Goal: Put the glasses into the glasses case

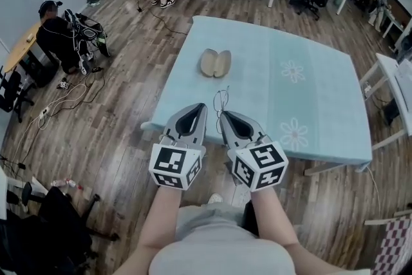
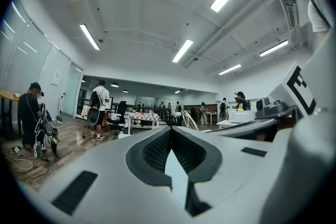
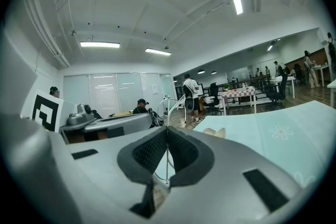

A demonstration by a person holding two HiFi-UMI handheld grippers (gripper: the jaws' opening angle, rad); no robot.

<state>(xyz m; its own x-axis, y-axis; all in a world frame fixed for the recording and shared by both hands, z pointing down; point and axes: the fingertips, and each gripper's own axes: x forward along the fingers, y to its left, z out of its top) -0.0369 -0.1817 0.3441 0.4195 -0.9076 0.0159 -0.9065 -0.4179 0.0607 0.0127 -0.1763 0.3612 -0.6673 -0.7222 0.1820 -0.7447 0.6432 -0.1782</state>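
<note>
R claw (image 3: pixel 167 129) pinching glasses (image 3: pixel 167 162), head view adds open case (image 1: pixel 215 64)

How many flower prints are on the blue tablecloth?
2: the far flower right of the open glasses case, the near flower closer to the camera, same side. Others may be hidden.

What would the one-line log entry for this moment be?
right hand-held gripper: shut on glasses | left hand-held gripper: shut, empty | glasses case: open on table | glasses not yet in case
</note>
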